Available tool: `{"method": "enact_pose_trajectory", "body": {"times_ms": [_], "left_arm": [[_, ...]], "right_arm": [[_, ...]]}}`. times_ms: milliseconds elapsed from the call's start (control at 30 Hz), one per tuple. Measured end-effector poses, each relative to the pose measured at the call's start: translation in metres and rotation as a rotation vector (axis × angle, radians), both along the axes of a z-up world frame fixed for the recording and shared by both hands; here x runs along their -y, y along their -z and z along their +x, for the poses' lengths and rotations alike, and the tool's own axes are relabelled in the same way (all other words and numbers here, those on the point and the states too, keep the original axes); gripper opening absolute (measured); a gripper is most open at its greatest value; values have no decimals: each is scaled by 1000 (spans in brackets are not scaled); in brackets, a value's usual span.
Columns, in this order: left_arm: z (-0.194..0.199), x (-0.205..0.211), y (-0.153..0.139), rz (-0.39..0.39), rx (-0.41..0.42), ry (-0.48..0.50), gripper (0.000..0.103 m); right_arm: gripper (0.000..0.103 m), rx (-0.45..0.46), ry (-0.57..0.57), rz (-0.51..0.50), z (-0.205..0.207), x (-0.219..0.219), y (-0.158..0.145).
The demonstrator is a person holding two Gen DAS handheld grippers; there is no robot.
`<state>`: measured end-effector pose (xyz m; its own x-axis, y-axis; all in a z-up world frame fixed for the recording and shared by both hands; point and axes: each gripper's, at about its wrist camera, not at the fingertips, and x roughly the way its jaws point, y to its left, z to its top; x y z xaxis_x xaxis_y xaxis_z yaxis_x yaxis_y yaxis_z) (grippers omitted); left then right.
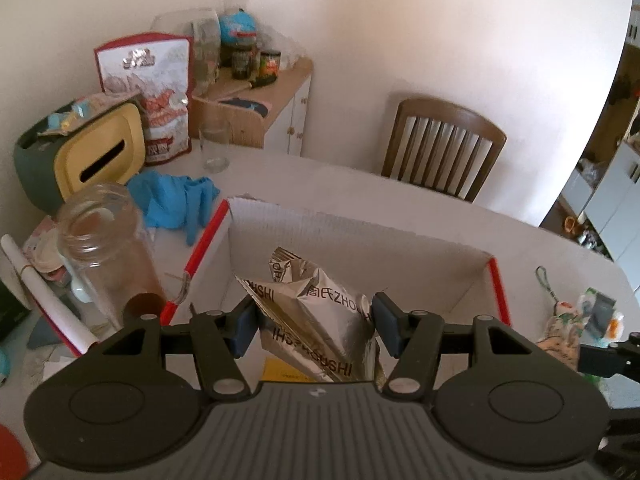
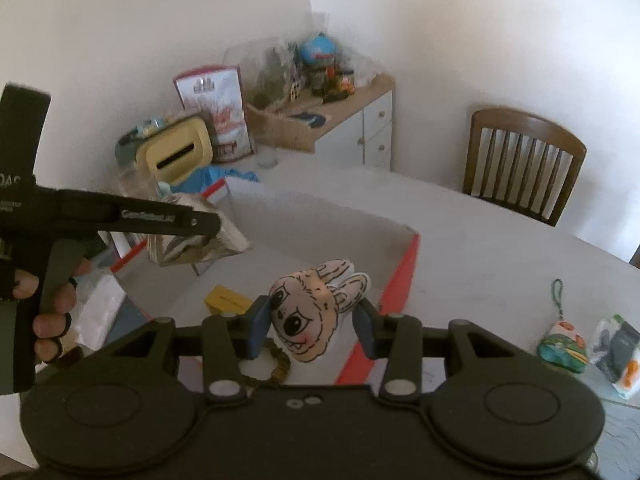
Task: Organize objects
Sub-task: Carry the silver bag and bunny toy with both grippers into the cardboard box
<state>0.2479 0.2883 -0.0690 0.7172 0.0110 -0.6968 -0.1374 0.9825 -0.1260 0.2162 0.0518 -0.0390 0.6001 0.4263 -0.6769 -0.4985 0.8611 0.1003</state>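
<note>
My left gripper is clamped on a crinkled silver foil packet printed with dark lettering, held over the open white cardboard box with red edges that sits near the table's middle. My right gripper pinches a soft, flat rabbit-faced plush charm, cream with inked lines, also over the box. Only the right view shows a gloved hand on the left tool's handle, and a yellow card and brown beads on the box floor. Only the left view shows a clear glass jar and blue rubber gloves toward the table's left edge. A slatted wooden chair stands at the far edge.
</note>
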Motion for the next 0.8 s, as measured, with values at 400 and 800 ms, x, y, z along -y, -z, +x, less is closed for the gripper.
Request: {"method": "enact_pose_trajectory", "body": {"times_ms": [400,800], "left_arm": [[56,1,49,45,-139,28,60],[91,4,81,36,-311,83,60]], "right_arm": [[43,-88,-32,-152,40,-52,54],[43,-140,-76,-246,55,-80,88]]}}
